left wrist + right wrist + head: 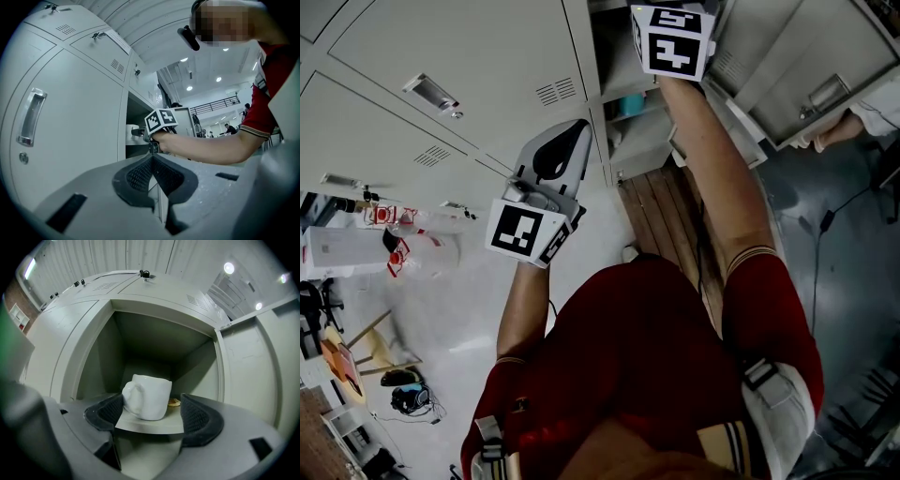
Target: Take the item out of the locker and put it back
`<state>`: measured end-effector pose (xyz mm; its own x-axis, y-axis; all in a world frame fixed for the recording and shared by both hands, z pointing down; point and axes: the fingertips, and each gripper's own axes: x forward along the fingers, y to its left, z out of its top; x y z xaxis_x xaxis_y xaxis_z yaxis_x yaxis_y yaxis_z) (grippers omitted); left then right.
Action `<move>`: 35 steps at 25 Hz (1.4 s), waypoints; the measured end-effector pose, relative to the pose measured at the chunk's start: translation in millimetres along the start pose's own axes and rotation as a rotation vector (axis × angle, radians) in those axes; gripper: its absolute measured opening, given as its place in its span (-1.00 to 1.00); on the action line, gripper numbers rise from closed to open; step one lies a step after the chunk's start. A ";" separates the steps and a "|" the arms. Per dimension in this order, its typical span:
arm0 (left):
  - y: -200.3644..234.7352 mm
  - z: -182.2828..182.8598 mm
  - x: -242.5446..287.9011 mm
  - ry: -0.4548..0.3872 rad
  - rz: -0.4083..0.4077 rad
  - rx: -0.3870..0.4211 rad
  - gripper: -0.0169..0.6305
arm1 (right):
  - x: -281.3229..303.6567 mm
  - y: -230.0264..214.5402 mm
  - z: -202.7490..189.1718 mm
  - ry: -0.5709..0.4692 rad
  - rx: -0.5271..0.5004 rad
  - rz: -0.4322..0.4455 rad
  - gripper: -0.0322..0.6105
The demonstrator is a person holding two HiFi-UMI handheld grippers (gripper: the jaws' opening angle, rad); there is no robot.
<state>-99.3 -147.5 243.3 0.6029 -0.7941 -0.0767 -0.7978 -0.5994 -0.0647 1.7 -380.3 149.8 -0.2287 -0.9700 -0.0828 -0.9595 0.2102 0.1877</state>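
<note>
Locker [159,341] seemingly clear up to mug [149,397]

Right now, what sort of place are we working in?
Probably a locker area in a large workshop or hall: a bank of grey metal lockers, a white mug in the open compartment, ceiling spotlights beyond.

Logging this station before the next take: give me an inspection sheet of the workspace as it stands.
Surface: grey locker shelf, inside the open locker.
Job's things: white mug upright on the shelf, handle leftward.
Clutter: small tan item beside the mug, unidentifiable.
Grippers: right gripper open, jaws facing the mug; left gripper shut, empty.
Cables: black cable on the floor.
Surroundings: open locker door at right; closed locker doors at left.
</note>
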 end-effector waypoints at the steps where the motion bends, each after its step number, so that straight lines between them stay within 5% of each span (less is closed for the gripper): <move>1: -1.0 -0.9 0.6 0.002 -0.003 -0.001 -0.93 | -0.8 -3.0 -0.8 0.001 0.001 -0.007 0.27; 6: -2.5 -3.7 1.9 0.008 -0.011 -0.002 -0.93 | -3.4 -12.3 -2.3 0.003 0.016 -0.023 0.24; 11: -1.4 -4.2 3.8 0.007 -0.016 0.000 -0.93 | -4.6 -22.9 -4.2 0.000 0.024 -0.057 -0.10; 27: 6.0 -10.0 14.1 0.012 -0.023 -0.014 -0.93 | 13.2 -27.0 -2.1 0.011 0.002 -0.010 -0.62; 35: 10.5 -13.8 16.3 0.019 -0.019 -0.020 -0.93 | 21.6 -23.9 -4.9 0.035 0.044 0.029 -0.63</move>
<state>-98.0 -168.2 255.1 0.6179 -0.7842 -0.0569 -0.7862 -0.6162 -0.0465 20.5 -406.9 148.4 -0.2514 -0.9669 -0.0436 -0.9590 0.2427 0.1465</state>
